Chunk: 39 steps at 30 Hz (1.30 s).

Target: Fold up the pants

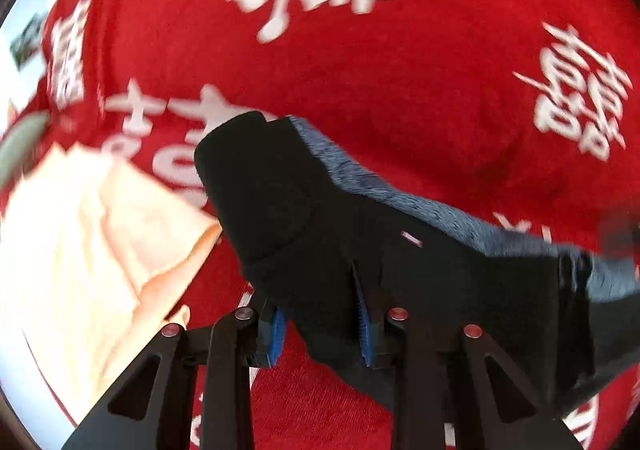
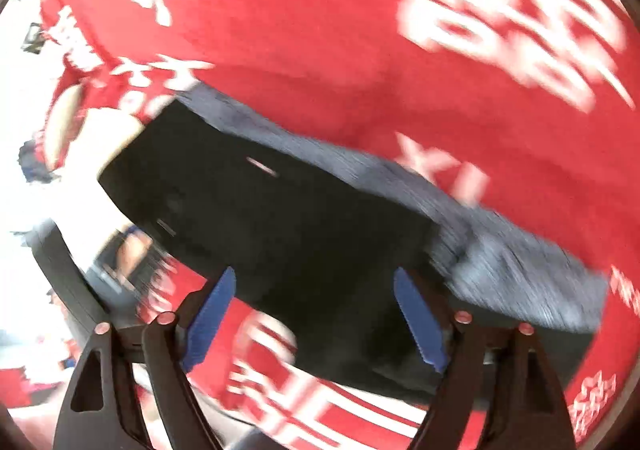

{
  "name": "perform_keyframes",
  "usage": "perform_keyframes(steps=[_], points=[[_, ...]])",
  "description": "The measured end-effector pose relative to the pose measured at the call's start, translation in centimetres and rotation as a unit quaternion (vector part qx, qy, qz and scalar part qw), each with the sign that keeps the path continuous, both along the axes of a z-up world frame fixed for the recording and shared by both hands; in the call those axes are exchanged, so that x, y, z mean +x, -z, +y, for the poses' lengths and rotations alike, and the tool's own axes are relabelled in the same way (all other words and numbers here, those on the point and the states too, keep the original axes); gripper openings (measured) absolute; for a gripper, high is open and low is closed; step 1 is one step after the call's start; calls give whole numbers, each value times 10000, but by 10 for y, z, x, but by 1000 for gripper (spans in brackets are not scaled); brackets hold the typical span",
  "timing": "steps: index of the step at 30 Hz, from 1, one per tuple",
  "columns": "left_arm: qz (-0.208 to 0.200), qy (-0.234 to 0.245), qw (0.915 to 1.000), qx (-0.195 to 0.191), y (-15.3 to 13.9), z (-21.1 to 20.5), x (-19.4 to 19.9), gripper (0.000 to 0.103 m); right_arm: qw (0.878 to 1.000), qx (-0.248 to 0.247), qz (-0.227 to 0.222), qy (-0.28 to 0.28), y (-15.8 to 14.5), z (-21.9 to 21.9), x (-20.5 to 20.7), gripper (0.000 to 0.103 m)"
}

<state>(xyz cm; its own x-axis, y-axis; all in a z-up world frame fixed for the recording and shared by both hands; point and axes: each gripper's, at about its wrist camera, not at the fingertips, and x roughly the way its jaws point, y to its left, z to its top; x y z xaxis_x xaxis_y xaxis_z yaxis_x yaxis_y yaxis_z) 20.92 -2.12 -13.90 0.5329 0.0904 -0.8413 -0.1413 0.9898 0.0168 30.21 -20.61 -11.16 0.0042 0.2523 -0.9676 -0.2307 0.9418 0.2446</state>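
The black pants (image 1: 304, 218) with a grey-blue lining lie folded on the red cloth with white characters (image 1: 360, 62). My left gripper (image 1: 322, 324) stands at the near edge of the pants, its blue pads (image 1: 278, 334) apart with black fabric lying between them. In the right wrist view the pants (image 2: 280, 218) stretch across the middle. My right gripper (image 2: 312, 314) is open wide, its blue pads (image 2: 420, 322) on either side of the near edge of the pants, not pressing it.
A folded peach-coloured cloth (image 1: 84, 242) lies left of the pants on the red cloth. A pale green object (image 1: 24, 138) sits at the far left edge. The right wrist view is blurred; a bright floor area (image 2: 24, 98) shows at its left.
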Motion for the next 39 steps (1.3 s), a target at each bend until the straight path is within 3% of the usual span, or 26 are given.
perform_keyframes(steps=[5,10,14,15,16,17,18,24,32,39], points=[[-179,496,9975,477,-6,-22,-5,30,9946,519,701,-564,0,81,54,99],[-333,840,9930,755,-13,-42,-7,30,9842,220,935,-1489,7,154,66,100],[-419,974,9910,823,-19,-53,-10,30,9741,-496,1121,-1902,37,181,62,100],[-431,987,9907,826,-19,-55,-10,30,9732,-571,1201,-1877,43,180,62,93],[-434,987,9907,827,-19,-55,-10,30,9729,-605,1272,-1834,48,178,63,78],[-390,998,9911,788,-19,-56,-9,30,9735,-578,1354,-1749,51,174,63,28],[-402,1019,9911,760,-19,-56,-10,30,9763,-498,1397,-1578,51,166,65,20],[-673,1332,9854,818,-42,-79,-19,30,9868,92,935,-1322,15,126,55,17],[-938,1959,9749,480,-88,-132,-33,30,9902,1224,427,-524,-50,21,31,17],[-965,2862,9524,414,-107,-210,-54,30,9827,1839,-29,223,-82,-91,-11,17]])
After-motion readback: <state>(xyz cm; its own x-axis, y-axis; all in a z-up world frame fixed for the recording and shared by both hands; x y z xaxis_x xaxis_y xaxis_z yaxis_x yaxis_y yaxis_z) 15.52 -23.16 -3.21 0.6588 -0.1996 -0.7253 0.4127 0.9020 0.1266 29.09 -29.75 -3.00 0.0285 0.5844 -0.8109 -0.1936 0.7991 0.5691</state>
